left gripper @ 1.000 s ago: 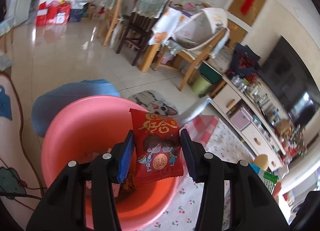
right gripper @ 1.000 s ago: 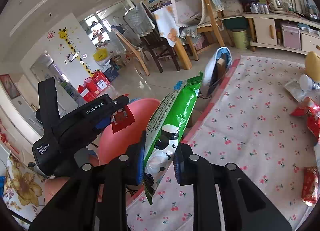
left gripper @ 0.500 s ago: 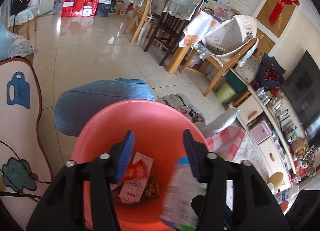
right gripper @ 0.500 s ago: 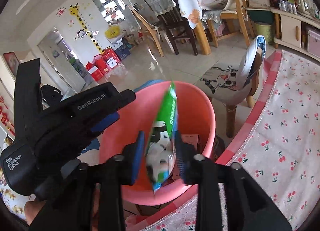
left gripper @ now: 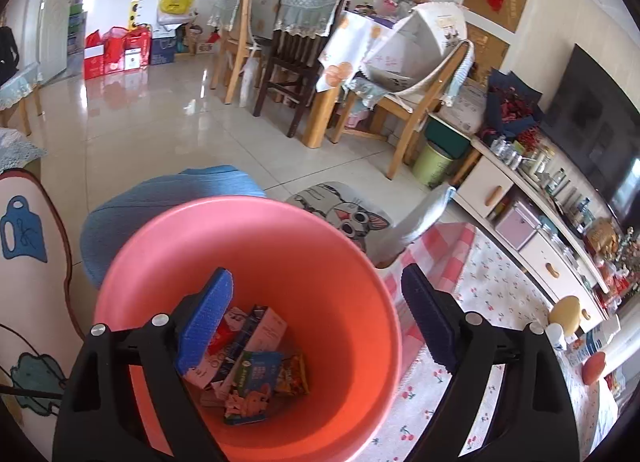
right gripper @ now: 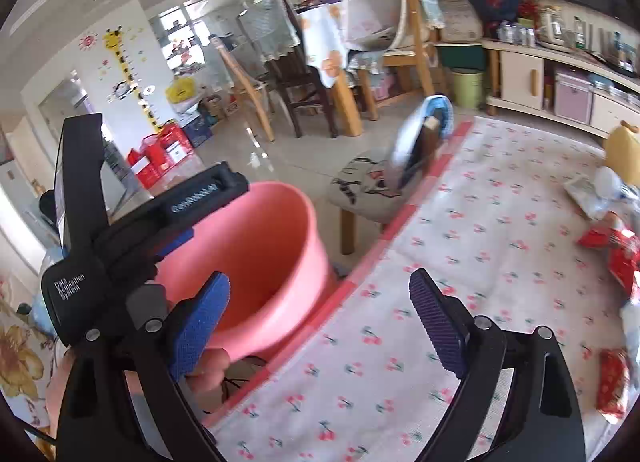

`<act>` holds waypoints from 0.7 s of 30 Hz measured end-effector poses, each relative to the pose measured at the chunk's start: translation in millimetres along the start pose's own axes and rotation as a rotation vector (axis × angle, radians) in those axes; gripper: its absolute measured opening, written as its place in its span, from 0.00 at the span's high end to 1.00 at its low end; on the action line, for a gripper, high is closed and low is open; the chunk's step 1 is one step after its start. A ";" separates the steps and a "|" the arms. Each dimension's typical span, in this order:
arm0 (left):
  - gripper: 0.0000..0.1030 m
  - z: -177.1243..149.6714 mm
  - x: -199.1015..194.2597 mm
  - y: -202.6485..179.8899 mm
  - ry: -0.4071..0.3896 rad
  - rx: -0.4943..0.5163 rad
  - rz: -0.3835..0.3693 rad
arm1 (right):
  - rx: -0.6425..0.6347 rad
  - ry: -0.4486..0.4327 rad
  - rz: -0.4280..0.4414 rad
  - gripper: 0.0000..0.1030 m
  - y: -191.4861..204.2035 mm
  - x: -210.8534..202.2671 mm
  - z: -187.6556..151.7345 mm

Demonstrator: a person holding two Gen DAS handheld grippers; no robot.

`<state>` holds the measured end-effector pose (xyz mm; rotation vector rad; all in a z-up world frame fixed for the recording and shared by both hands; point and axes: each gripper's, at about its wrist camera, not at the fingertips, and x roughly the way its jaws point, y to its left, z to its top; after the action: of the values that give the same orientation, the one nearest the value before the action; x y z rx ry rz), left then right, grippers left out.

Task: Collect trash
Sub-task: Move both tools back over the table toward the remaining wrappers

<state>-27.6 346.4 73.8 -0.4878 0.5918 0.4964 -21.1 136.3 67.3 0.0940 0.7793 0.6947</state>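
Note:
A pink bucket (left gripper: pixel 320 246) stands beside the table, with several snack wrappers and cartons (left gripper: pixel 256 366) lying at its bottom. My left gripper (left gripper: pixel 316 322) is open and empty, right above the bucket's mouth. My right gripper (right gripper: pixel 320 322) is open and empty, over the table edge just right of the bucket (right gripper: pixel 272 262). The left gripper (right gripper: pixel 176 206) shows as a black body over the bucket in the right wrist view. Red snack packets (right gripper: pixel 612 250) and another red wrapper (right gripper: pixel 612 382) lie on the cherry-print tablecloth (right gripper: pixel 460 246) at the right.
A small stool with a cat cushion (left gripper: pixel 344 214) stands past the bucket. A blue cushion (left gripper: pixel 168 206) lies behind the bucket. Wooden chairs (left gripper: pixel 288 74), a green bin (left gripper: pixel 434 162) and a low cabinet (left gripper: pixel 532 222) stand further off. A yellow toy (right gripper: pixel 624 146) sits on the table's far right.
My left gripper opened and the red packet dropped into the bucket. My right gripper swung over the bucket, opened, let the green packet fall in, then moved back right.

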 end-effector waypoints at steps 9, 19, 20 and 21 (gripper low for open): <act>0.09 -11.6 -6.6 -38.5 -0.017 0.128 0.026 | 0.048 -0.010 -0.107 0.10 -41.9 -40.2 -16.8; 0.04 -28.2 -19.5 -73.9 -0.040 0.252 -0.018 | 0.074 -0.023 -0.183 0.09 -73.9 -77.1 -35.6; 0.04 -30.5 -20.5 -77.7 -0.042 0.263 -0.021 | 0.071 -0.026 -0.193 0.09 -76.2 -80.9 -36.9; 0.04 -33.3 -22.0 -82.1 -0.045 0.280 -0.023 | 0.069 -0.029 -0.200 0.09 -77.9 -85.1 -37.9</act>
<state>-10.5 257.7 86.8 -0.2173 0.6012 0.3938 -47.3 17.8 67.0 0.0868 0.7732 0.4762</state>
